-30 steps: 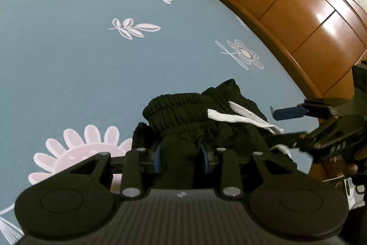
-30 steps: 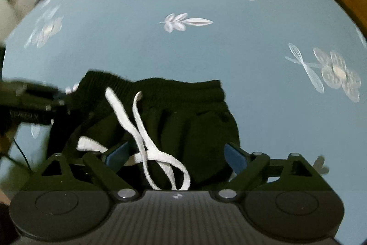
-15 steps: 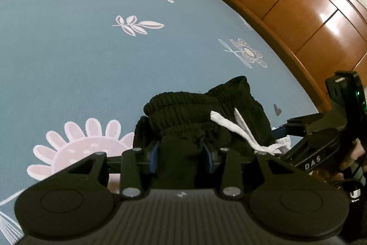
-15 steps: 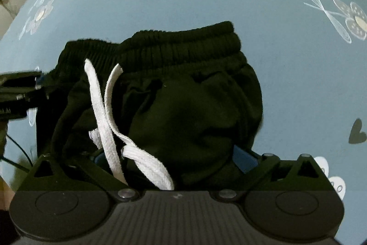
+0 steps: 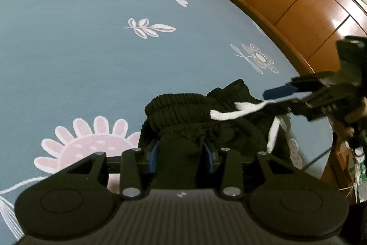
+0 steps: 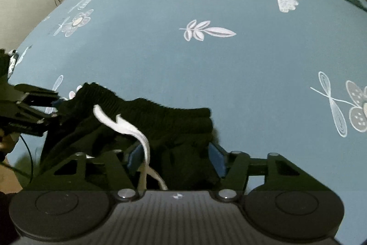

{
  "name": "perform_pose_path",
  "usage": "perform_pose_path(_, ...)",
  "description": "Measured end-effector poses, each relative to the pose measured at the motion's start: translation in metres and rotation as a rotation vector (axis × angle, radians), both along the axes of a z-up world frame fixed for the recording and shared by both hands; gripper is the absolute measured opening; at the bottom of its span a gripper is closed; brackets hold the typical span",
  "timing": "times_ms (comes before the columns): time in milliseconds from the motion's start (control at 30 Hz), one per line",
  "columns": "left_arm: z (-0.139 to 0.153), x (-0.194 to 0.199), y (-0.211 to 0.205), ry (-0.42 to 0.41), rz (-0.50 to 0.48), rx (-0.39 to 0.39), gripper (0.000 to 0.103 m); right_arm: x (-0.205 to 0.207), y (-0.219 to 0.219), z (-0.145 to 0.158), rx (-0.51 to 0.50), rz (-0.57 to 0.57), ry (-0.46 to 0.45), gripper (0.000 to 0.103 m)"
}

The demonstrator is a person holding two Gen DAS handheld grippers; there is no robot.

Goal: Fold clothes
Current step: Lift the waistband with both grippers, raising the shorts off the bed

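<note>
Since earlier frame: right gripper [image 6: 175,156] jaws just closing, now around black shorts [image 6: 179,153] and white drawstring [image 6: 128,128]; full pad contact not discernible. Shorts bunched at near edge of blue floral bedsheet [image 5: 91,49]. Left gripper [image 5: 181,154] clamped on shorts fabric, partly open. Wooden headboard [image 5: 298,4] behind.
</note>
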State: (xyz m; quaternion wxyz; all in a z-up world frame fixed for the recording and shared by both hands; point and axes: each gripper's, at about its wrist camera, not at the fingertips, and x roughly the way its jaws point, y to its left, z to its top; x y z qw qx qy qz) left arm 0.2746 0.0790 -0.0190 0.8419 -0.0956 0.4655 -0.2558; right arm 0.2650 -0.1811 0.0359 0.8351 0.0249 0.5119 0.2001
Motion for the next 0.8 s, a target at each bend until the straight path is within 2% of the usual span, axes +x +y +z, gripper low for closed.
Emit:
perform_pose_path(133, 0.0, -0.001, -0.001, 0.005, 0.03, 0.01, 0.041, 0.01, -0.028, -0.004, 0.131, -0.029, 0.019, 0.066)
perform_pose_path(233, 0.0, -0.002, -0.005, 0.003, 0.047, 0.022, 0.042, 0.02, -0.036, -0.013, 0.175, -0.029, 0.032, 0.066)
perform_pose_path(400, 0.0, -0.004, -0.01, 0.007, 0.076, 0.045, 0.042, 0.023, -0.049, -0.023, 0.176, -0.044, 0.059, 0.068)
perform_pose_path(467, 0.001, -0.004, -0.011, 0.007, 0.082, 0.051, 0.042, 0.018, -0.056, -0.022, 0.152, -0.053, 0.062, 0.074)
perform_pose_path(600, 0.001, -0.004, -0.013, 0.01, 0.086, 0.06, 0.043, 0.005, -0.073, -0.013, 0.135, -0.061, 0.051, 0.076)
perform_pose_path(800, -0.001, -0.002, -0.012, 0.027, 0.099, 0.061, 0.047, 0.009, -0.077, -0.022, 0.189, -0.038, 0.057, 0.076)
